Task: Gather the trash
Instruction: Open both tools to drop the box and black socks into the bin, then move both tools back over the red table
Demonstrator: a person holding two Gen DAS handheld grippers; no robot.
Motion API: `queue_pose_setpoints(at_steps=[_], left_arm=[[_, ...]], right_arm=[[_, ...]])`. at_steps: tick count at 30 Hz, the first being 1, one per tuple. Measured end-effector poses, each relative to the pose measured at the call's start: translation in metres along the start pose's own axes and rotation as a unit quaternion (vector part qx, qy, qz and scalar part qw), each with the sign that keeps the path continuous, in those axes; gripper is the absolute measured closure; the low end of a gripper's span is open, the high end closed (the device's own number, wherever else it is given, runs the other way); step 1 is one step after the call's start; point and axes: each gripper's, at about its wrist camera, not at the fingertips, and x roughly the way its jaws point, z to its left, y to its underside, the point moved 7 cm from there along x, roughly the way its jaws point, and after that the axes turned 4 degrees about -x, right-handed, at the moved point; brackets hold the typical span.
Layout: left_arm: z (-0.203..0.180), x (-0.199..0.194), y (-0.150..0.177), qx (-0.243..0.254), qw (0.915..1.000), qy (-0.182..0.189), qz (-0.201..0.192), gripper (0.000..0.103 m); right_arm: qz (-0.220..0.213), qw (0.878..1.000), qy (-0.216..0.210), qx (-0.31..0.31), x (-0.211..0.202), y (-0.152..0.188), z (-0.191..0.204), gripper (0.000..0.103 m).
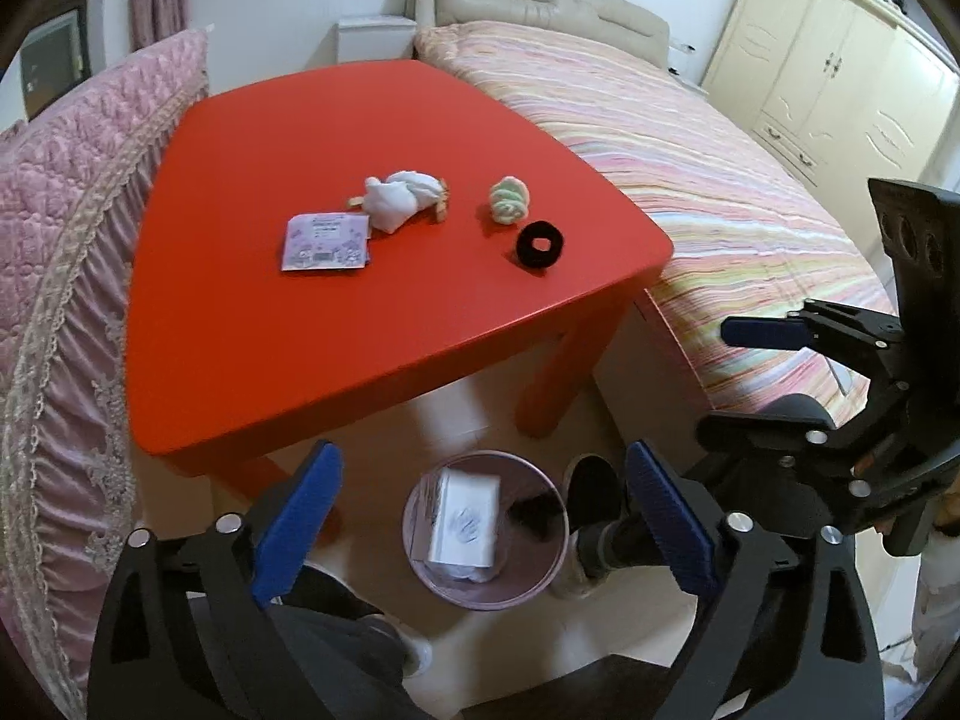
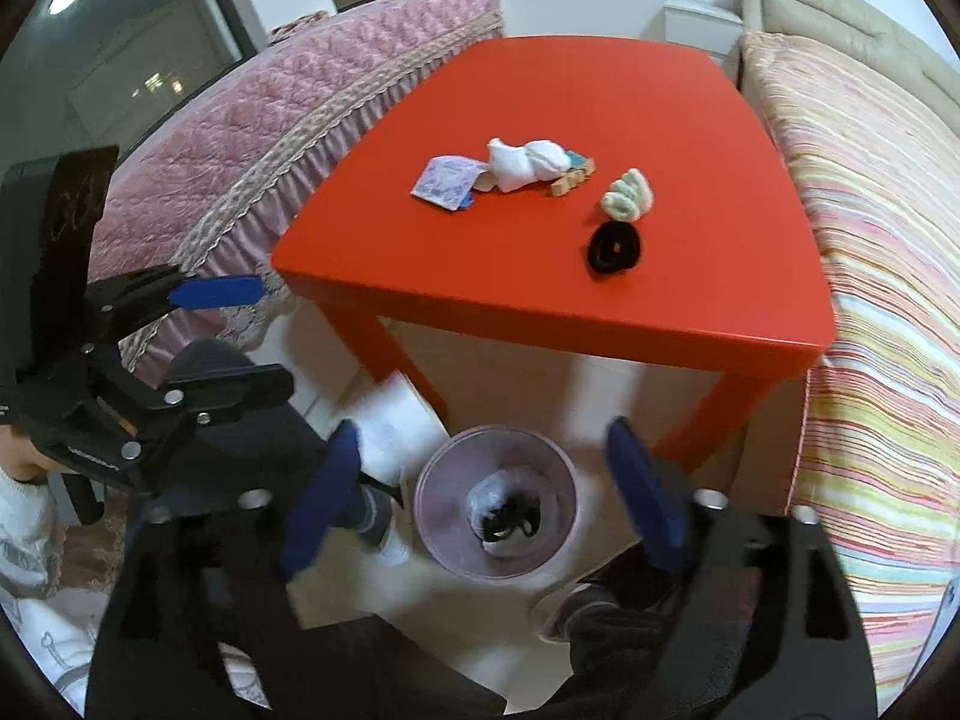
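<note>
A red table (image 1: 336, 336) (image 2: 600, 306) holds a purple packet (image 1: 325, 242) (image 2: 445, 180), a crumpled white tissue (image 1: 399, 197) (image 2: 525, 166) over small tan pieces, a green-white wad (image 1: 509, 200) (image 2: 627, 195) and a black ring (image 1: 538, 245) (image 2: 612, 248). A pink bin (image 1: 543, 582) (image 2: 435, 498) stands on the floor below the table's near edge, with white paper and something black inside. My left gripper (image 1: 483, 531) and right gripper (image 2: 486, 495) are both open and empty above the bin. Each also shows in the other's view: the right gripper (image 1: 762, 375) and the left gripper (image 2: 234, 336).
A pink quilted bed (image 1: 66, 228) (image 2: 288, 114) flanks the table on the left, a striped bed (image 1: 708, 192) (image 2: 870, 276) on the right. A cream wardrobe (image 1: 840, 60) stands at far right. The person's feet (image 1: 591, 498) are beside the bin.
</note>
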Motion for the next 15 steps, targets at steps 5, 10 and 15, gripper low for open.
queue_pose_setpoints(at_steps=[5, 10, 15], left_arm=[[0.0035, -0.0015, -0.0004, -0.004, 1.0000, -0.003, -0.003, 0.008], [0.0071, -0.0025, 0.0005, -0.004, 1.0000, -0.008, -0.001, 0.008], [0.0084, -0.0030, 0.0024, -0.006, 0.9999, -0.009, 0.002, 0.008]], right_arm=[[-0.003, 1.000, 0.002, 0.009, -0.0006, -0.0011, -0.0048, 0.010], [-0.004, 1.000, 0.005, 0.012, -0.0007, -0.0011, -0.0051, 0.007], [-0.002, 1.000, 0.005, 0.013, 0.0000, -0.0006, -0.0044, 0.006]])
